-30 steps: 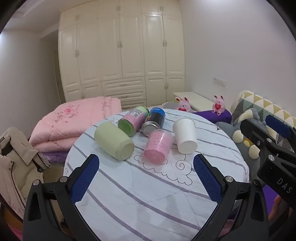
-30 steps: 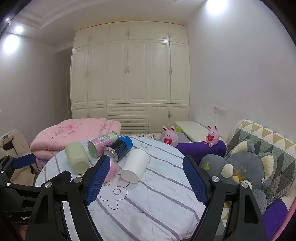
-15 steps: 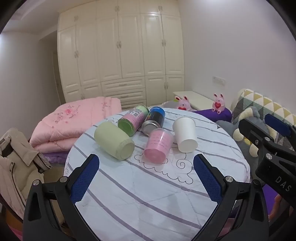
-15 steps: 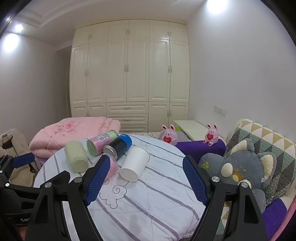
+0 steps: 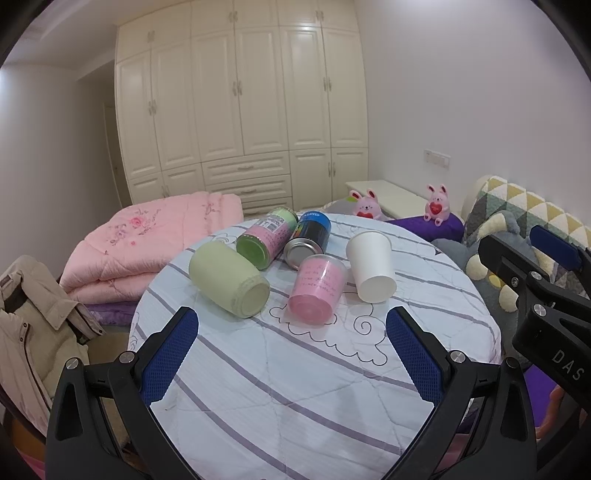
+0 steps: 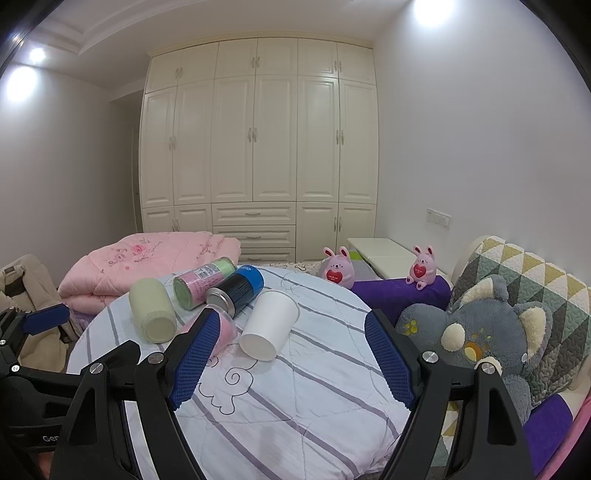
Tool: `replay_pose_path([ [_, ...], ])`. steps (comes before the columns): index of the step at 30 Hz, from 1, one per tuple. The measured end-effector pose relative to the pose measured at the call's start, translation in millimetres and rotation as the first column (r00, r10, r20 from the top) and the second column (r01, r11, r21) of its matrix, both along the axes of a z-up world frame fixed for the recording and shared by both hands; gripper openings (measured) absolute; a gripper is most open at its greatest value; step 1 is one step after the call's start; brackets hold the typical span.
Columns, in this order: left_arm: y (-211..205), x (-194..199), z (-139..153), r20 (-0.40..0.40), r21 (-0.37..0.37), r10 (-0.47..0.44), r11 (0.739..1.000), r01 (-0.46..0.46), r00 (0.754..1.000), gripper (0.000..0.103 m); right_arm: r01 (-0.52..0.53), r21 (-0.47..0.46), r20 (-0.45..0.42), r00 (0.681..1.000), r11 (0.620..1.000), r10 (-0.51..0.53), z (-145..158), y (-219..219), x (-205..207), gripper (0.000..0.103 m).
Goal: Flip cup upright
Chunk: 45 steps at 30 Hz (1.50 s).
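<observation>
Cream wardrobe (image 6: 258, 147), white walls (image 6: 480, 147), ceiling spotlights (image 6: 430, 11)

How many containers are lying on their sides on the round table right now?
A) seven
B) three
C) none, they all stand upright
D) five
D: the pale green cup, the green-and-pink can, the blue-and-black can, the pink cup and the white paper cup all lie tipped over on the table.

Matt white paper cup (image 5: 370, 265), shiny metal-based can (image 5: 308, 238), quilted striped cloth on table (image 5: 295, 373).
</observation>
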State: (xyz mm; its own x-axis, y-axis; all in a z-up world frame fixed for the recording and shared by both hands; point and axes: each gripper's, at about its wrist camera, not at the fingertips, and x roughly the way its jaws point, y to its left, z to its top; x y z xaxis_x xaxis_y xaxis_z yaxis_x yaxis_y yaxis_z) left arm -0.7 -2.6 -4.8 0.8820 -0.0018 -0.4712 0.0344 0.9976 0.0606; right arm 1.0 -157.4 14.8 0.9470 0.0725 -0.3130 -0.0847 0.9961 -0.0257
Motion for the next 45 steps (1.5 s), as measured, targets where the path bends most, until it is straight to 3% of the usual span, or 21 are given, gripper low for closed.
replay_pose_path([
  [45, 5.4, 5.3, -1.8, -0.013, -0.006, 0.001, 1.0, -0.002, 1.0, 0.103, -0.002, -0.013, -0.014, 1.0, 1.0, 0.001, -2.2, 2.0, 0.7, 0.082],
])
